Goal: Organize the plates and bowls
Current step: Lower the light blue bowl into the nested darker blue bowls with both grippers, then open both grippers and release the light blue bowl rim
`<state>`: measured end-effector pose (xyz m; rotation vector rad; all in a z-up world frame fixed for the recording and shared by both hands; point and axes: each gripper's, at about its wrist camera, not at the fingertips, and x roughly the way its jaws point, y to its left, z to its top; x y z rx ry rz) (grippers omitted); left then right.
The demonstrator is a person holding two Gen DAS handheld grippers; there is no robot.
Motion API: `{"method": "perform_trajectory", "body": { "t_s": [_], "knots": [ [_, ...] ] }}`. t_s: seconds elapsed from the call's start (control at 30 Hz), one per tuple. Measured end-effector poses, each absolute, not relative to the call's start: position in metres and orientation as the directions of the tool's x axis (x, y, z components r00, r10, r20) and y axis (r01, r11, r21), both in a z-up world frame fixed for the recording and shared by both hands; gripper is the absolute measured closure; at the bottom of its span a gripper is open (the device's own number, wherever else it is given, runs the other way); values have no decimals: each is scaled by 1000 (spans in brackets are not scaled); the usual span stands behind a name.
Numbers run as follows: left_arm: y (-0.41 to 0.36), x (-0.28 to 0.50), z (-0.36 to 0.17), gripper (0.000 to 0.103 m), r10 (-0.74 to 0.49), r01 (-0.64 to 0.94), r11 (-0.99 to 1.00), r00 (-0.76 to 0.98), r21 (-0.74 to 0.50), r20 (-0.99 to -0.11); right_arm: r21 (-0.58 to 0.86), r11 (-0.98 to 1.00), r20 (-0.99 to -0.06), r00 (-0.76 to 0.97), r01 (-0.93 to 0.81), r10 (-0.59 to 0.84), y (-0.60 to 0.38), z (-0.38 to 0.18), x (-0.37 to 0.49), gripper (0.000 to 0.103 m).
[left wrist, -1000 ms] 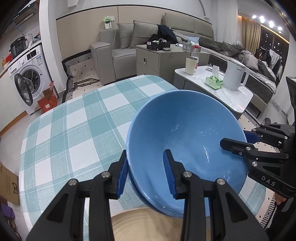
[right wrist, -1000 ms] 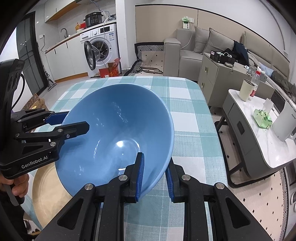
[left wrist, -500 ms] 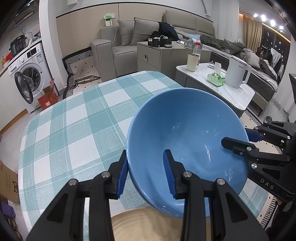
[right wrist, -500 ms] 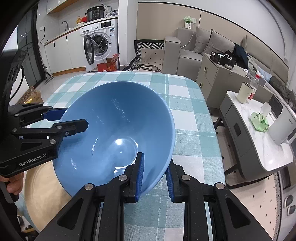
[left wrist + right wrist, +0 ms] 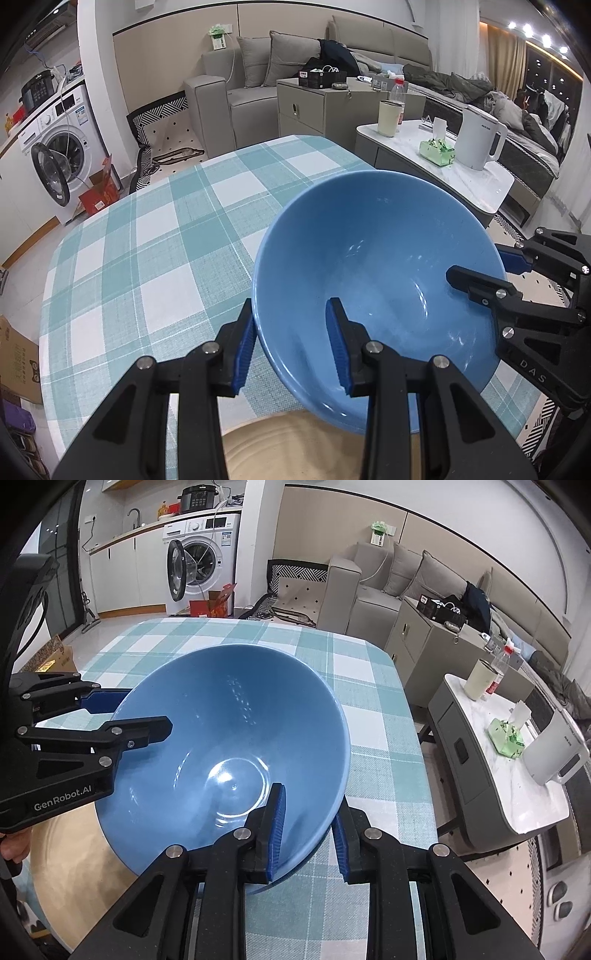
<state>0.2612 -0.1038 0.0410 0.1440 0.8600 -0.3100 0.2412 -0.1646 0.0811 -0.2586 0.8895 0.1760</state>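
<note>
A large blue bowl (image 5: 380,266) is held by both grippers over the checked table, tilted. My left gripper (image 5: 291,347) is shut on its near-left rim, one finger inside and one outside. My right gripper (image 5: 306,834) is shut on the opposite rim in the same way. The bowl also shows in the right wrist view (image 5: 229,746). A beige plate (image 5: 295,446) lies on the table under the bowl's near side; it also shows in the right wrist view (image 5: 74,856). Each gripper shows in the other's view, the right gripper (image 5: 491,273) and the left gripper (image 5: 125,716).
The table has a teal and white checked cloth (image 5: 147,240). Beyond it stand a sofa (image 5: 258,74), a grey cabinet (image 5: 314,103) and a white side table (image 5: 436,162) with a kettle, cup and tissue pack. A washing machine (image 5: 199,568) stands at the far wall.
The bowl has lowered and levelled a little over the plate, with both grippers still holding its rim. More of its inner bottom now shows in the right wrist view.
</note>
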Motion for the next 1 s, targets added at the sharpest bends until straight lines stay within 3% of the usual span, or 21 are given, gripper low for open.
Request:
{"method": "perform_trajectory", "body": {
  "t_s": [0.2,0.3,0.37,0.5,0.57,0.6,0.77,0.8,0.83,1.0],
  "knots": [
    [-105,263,37,67,-208,326,945,604,1,-769,-208,944,-767,641,-257,5,-158,79,238,77],
    [-105,263,36,67,-209,325,946,604,-2,-769,-201,944,-767,641,-262,15,-160,79,240,69],
    [-105,263,36,66,-213,326,945,603,-7,-769,-211,939,-760,649,-272,17,-159,77,240,58],
    [-102,263,35,64,-225,324,946,597,-25,-770,-220,931,-746,666,-292,32,-159,77,236,45],
    [-100,261,36,53,-238,322,946,598,-43,-765,-206,934,-735,677,-293,50,-162,79,233,21],
    [-98,260,37,45,-242,319,947,602,-49,-761,-199,937,-725,687,-287,57,-164,82,231,18],
    [-92,254,43,39,-268,321,944,619,-74,-739,-77,960,-681,717,-271,148,-185,95,223,1],
    [-91,253,44,30,-273,320,944,621,-80,-735,-36,963,-676,716,-269,174,-191,96,223,1],
    [-89,251,45,15,-275,314,946,630,-85,-727,-11,964,-674,714,-266,189,-195,97,223,1],
    [-81,245,50,5,-281,293,951,666,-104,-691,45,976,-699,692,-213,183,-212,97,228,1]
  ]
}}
